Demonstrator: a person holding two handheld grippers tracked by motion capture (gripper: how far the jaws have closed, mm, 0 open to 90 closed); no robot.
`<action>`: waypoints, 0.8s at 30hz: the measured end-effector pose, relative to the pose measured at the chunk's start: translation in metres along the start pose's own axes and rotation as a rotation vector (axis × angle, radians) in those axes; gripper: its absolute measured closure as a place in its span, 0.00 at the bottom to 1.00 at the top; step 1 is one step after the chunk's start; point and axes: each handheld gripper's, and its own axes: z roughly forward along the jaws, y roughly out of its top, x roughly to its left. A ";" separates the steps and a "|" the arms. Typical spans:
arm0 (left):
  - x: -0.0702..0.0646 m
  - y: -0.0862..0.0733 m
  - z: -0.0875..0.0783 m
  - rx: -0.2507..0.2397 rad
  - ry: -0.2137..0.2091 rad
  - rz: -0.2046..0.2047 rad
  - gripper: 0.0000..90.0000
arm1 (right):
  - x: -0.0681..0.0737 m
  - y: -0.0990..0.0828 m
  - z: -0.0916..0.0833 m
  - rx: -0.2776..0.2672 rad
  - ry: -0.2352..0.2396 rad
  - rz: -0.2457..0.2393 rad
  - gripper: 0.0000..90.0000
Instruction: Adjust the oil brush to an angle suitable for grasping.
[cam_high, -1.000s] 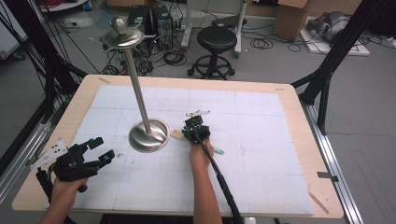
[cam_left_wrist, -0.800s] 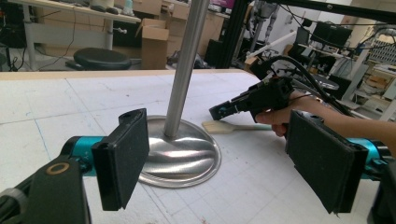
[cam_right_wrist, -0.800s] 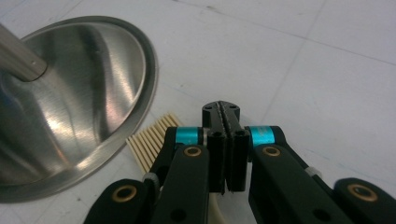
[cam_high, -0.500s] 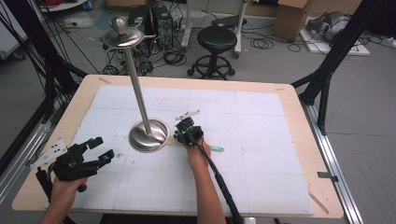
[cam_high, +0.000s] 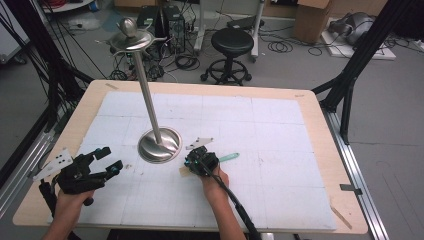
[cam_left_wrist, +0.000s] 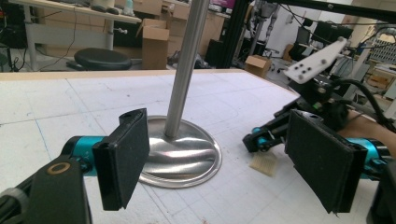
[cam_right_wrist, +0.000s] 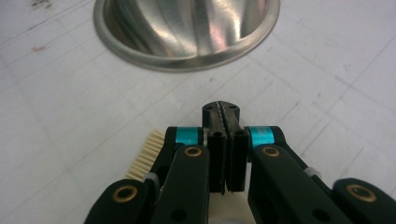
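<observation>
High view: right gripper (cam_high: 192, 162), jaws shut, just beside stand base (cam_high: 159, 145) rim.

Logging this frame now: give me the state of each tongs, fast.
Left tongs: open, holding nothing, aimed at the metal stand base.
Right tongs: closed, nothing visibly gripped; a toothbrush lies under them.

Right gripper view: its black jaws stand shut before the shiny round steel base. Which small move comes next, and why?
Probably raise the right gripper slightly: the shiny round steel base lies just ahead, and the beige toothed piece beside its shut jaws sits low over the white table.
</observation>
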 end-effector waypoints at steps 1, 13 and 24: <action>0.000 0.000 0.000 0.001 0.001 0.001 0.25 | 0.002 -0.003 -0.002 -0.004 0.002 0.005 0.99; 0.000 0.000 0.001 0.003 -0.002 0.006 0.26 | -0.039 -0.016 -0.042 -0.104 -0.104 0.066 0.99; 0.001 -0.001 0.001 0.018 0.006 0.016 0.26 | -0.113 -0.036 -0.058 -0.023 -0.292 0.189 0.99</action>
